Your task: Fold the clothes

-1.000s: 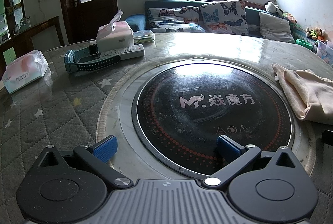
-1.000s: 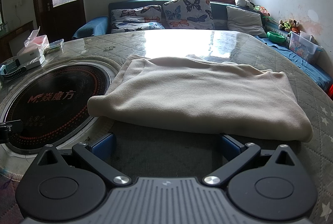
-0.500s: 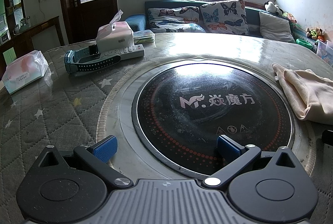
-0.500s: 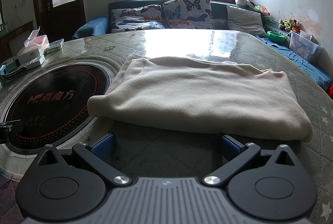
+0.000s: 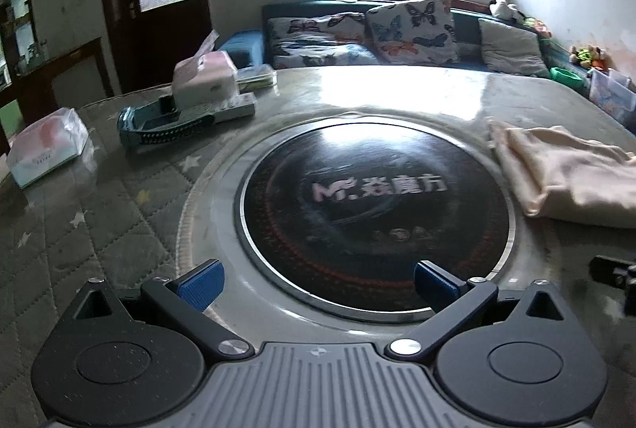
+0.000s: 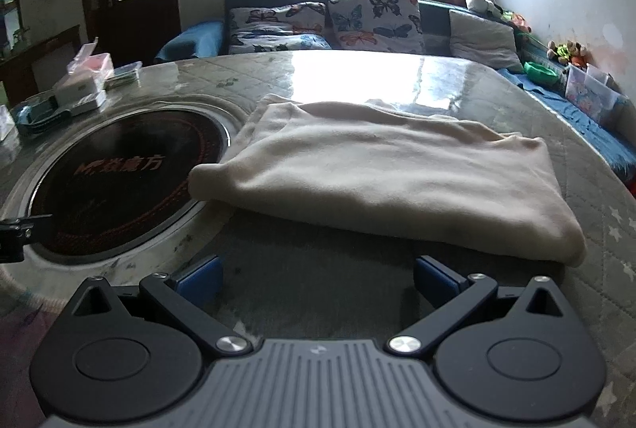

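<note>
A cream garment (image 6: 381,165) lies folded flat on the round table, its left edge over the rim of the black hotplate (image 6: 119,181). My right gripper (image 6: 316,279) is open and empty, just in front of the garment's near edge. My left gripper (image 5: 316,285) is open and empty over the near rim of the hotplate (image 5: 373,205). In the left wrist view the garment (image 5: 564,173) shows at the right edge, apart from the gripper.
Two tissue packs (image 5: 47,145) (image 5: 202,78), a remote (image 5: 234,107) and a blue watch (image 5: 167,123) lie at the table's far left. A sofa with butterfly cushions (image 5: 397,30) stands behind the table. A storage box (image 6: 588,94) sits at the right.
Both grippers have lifted and pulled back a little, so the views show more of the table. The garment has not moved. Both stay open.
</note>
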The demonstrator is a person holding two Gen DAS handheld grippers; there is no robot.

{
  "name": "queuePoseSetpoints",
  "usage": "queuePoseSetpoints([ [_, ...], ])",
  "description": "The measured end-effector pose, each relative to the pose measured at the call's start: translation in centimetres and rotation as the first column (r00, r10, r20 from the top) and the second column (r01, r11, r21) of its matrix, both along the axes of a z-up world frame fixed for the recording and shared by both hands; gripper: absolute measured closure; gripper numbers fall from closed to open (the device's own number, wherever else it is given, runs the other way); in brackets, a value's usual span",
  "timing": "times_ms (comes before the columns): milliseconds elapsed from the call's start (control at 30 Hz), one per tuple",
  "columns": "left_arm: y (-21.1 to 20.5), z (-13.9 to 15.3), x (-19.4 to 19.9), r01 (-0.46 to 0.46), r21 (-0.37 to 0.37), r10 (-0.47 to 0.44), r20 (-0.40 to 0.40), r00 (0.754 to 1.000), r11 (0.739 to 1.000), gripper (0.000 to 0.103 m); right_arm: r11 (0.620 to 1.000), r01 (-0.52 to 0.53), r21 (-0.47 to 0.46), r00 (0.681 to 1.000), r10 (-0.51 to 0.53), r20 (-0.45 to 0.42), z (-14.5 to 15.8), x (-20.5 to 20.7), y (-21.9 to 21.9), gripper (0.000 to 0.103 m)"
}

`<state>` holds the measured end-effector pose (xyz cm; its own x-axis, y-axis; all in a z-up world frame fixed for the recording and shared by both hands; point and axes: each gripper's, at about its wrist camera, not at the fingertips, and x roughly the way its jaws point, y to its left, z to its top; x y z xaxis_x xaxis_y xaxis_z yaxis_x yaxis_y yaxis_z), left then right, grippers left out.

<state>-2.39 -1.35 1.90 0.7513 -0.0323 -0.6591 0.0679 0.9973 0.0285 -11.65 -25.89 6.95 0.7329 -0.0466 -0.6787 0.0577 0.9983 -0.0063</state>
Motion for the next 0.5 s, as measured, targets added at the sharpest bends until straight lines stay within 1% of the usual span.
queuePoseSetpoints([
  [33,-0.1,0.1,-0.1,0.010,-0.008,-0.011,-0.008,1.000,1.000,0.000,1.000,-0.005,-0.001,1.000,0.005,0.004,0.1,-0.3,0.0,0.000],
  [133,-0.8,0.3,-0.6,0.018,0.010,-0.018,-0.023,1.000,1.000,0.000,1.000,-0.011,-0.004,1.000,0.011,0.013,0.6,-1.2,-0.1,0.000],
  [233,-1.1,0.5,-1.1,0.031,-0.005,-0.032,-0.036,0.999,0.999,0.000,1.000,-0.016,-0.009,1.000,0.016,0.014,0.7,-2.0,-0.2,0.000],
  [500,-1.9,0.9,-2.4,0.062,-0.013,-0.062,-0.049,0.997,0.998,0.000,1.000,0.002,-0.021,1.000,-0.002,0.011,0.1,-3.5,-0.8,0.000],
])
